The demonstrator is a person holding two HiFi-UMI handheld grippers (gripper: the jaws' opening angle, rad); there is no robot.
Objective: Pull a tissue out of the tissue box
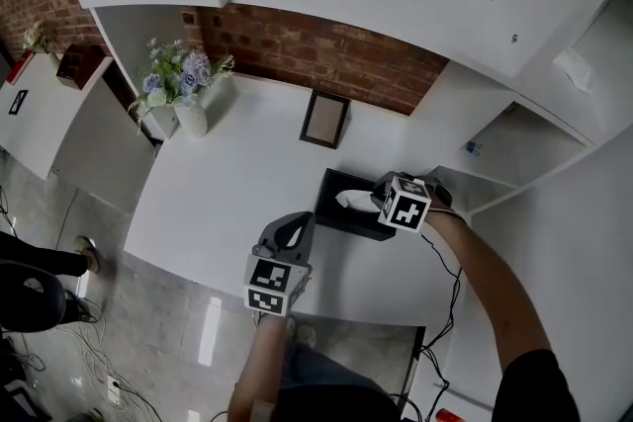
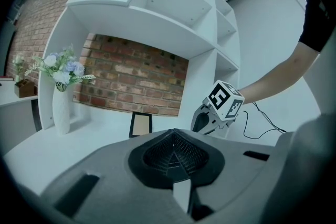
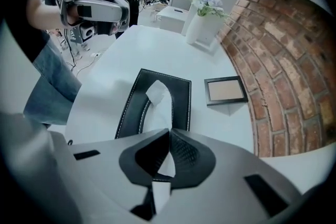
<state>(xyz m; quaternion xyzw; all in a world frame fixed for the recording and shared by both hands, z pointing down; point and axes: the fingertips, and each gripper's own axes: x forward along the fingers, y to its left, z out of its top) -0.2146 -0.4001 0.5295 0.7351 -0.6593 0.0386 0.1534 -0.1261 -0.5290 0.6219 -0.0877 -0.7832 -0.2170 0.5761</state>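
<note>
right gripper (image 3: 168,132) is pointing steeply down over the black tissue box (image 3: 181,97), and its jaws are sitting closed on the white tissue (image 3: 157,98) sticking up out of the box's slot. in the right gripper view the tips are meeting with a strip of tissue pinched between them, and the rest of the tissue is bunching up in the slot just ahead of the jaws. the box is lying flat on the white table (image 1: 227,183), toward the table's right side in the head view, with the right hand reaching in over it from the right. left gripper (image 2: 173,132) is hovering near the table's front edge, left of the box and apart from it, pointing roughly level toward the brick wall (image 1: 336,54) — its jaws are sitting together with nothing between them. in the left gripper view the right gripper is showing ahead and to the right, nose down. a small picture frame (image 1: 324,120) is standing behind the box at the foot of the brick wall, apart from the box. a white vase (image 1: 191,119) with pale blue and white flowers is standing at the table's back left corner, well apart from the box. a black cable (image 1: 450,277) is trailing under the right forearm across the table's near right corner — can't tell where it's ending.
</note>
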